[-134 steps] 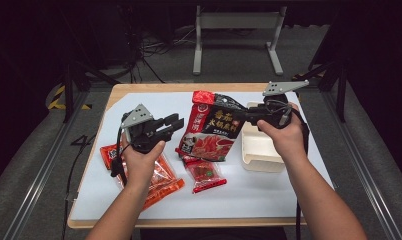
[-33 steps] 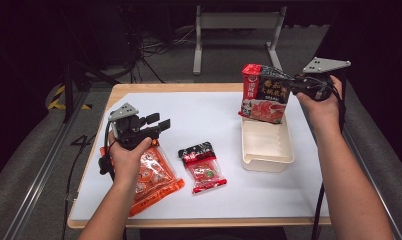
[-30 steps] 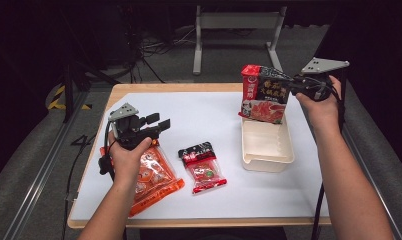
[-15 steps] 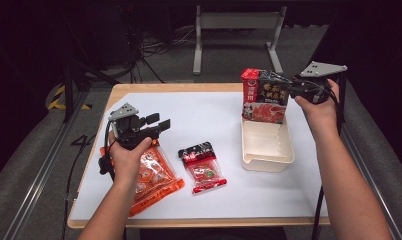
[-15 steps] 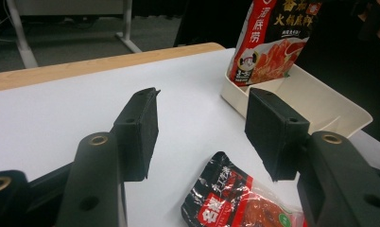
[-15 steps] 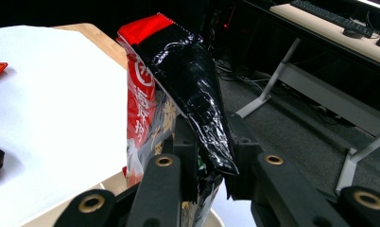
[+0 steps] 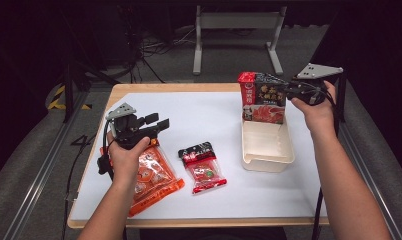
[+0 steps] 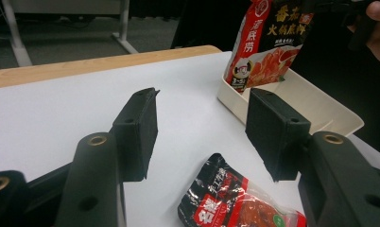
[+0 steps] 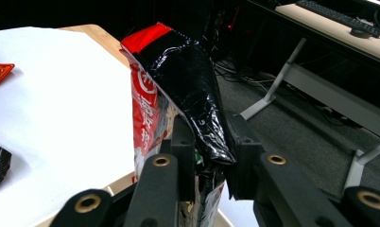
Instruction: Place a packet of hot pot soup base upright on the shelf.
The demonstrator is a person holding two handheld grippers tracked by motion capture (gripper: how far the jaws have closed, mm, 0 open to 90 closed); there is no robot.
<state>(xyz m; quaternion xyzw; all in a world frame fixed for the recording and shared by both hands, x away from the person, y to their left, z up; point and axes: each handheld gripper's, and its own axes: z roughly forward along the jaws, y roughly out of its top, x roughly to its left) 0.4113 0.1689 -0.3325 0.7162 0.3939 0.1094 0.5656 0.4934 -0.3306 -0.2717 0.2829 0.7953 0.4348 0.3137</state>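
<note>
A large red-and-black soup-base packet [image 7: 263, 97] hangs upright over the far end of a cream tray [image 7: 268, 162]. My right gripper [image 7: 288, 91] is shut on the packet's upper right edge. In the right gripper view the pads [image 9: 185, 151] pinch the crumpled black foil of the packet [image 9: 178, 80]. My left gripper [image 7: 156, 121] stands open at the table's left, above an orange packet [image 7: 151, 175], with nothing between its fingers. In the left gripper view, the left gripper [image 8: 202, 127] points towards the tray [image 8: 330, 106] and the hanging packet [image 8: 266, 42].
A small red-and-black packet [image 7: 203, 167] lies in the middle of the white table top [image 7: 204, 107], and its top end [image 8: 235, 198] is below the left jaws. Beyond the wooden far edge [image 7: 179, 87] are a dark floor and a metal stand.
Since the earliest frame the right gripper has carried the big packet from mid-table to above the tray, and the left hand has drawn back left. Over the last second the packet sank slightly.
</note>
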